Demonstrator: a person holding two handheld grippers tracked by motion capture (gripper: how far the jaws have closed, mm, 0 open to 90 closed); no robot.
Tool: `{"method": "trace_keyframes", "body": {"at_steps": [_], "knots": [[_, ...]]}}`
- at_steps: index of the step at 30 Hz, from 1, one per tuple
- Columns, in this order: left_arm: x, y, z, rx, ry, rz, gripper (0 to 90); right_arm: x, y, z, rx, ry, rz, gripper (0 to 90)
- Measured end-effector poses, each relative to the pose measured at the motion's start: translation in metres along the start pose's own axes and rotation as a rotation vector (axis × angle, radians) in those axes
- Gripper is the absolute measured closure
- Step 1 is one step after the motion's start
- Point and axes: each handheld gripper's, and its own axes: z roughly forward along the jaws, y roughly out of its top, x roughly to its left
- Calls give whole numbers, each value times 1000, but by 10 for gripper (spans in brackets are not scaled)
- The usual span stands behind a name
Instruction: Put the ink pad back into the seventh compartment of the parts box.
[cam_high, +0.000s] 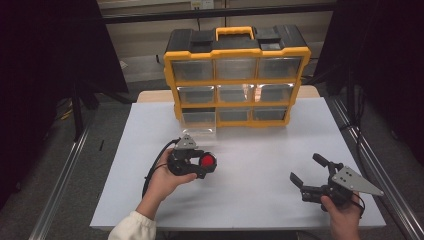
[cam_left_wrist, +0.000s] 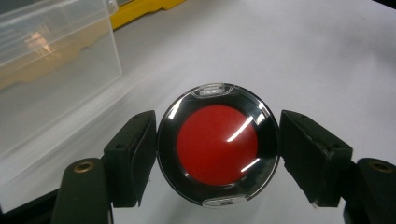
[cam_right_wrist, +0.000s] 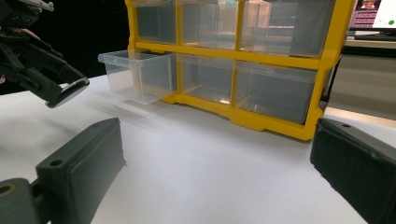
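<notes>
We've got the left gripper (cam_left_wrist: 217, 154) pinching the round red compact (cam_left_wrist: 217, 144) btw its pads, lid facing up. The pulled-out clear drawer (cam_left_wrist: 51, 56) sits upper left of the left gripper view, so that's the way to go. Right gripper (cam_right_wrist: 215, 186) spread wide w/ nothing in it, way farther off.

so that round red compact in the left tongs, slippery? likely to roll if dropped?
Probably slippery: the round red compact has a glossy rim with glare streaks, and the left tongs grip only its curved edge. It looks rigid, likely light. On edge it could roll; flat it should sit. The pulled-out clear drawer is close.
</notes>
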Motion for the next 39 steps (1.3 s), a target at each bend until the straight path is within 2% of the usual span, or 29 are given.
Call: {"method": "trace_keyframes", "body": {"at_steps": [1,2,3,4,8,10,11,13,14,20,21,22,23,25,26,29,39], "knots": [[0,0,0,-14,2,-3,296,0,0,0,0,0,1,22],[1,2,-1,1,4,0,296,0,0,0,1,1,-1,22],[0,2,-1,-2,28,-2,297,0,0,0,0,4,-2,22],[1,3,-2,-2,2,-4,296,0,0,0,0,0,2,22],[2,5,-2,-3,5,-8,296,0,0,0,-2,5,3,22],[3,6,-1,-22,4,-12,297,0,0,0,0,3,2,22],[3,7,-2,-7,8,-13,297,0,0,0,-2,6,1,22],[3,7,-1,-29,3,-20,296,0,0,0,-1,3,2,22],[3,8,-2,-24,1,-22,297,0,0,0,-1,4,1,22],[5,12,-5,-8,15,-19,297,0,0,-1,-2,2,2,22],[4,13,-5,-14,23,-18,297,0,0,-1,-2,2,2,22],[5,14,-5,-23,13,-15,296,0,0,-1,-2,2,2,22],[5,15,-6,-9,23,-15,297,0,0,-1,-2,2,2,22],[5,17,-7,-24,21,-13,297,0,0,-1,-2,2,2,22],[5,18,-8,-15,26,-13,297,0,0,-1,0,0,2,22],[6,20,-9,-33,24,-17,297,0,0,-1,1,-1,3,22],[9,28,-13,-31,33,-18,297,0,0,-1,0,0,4,22]]}}
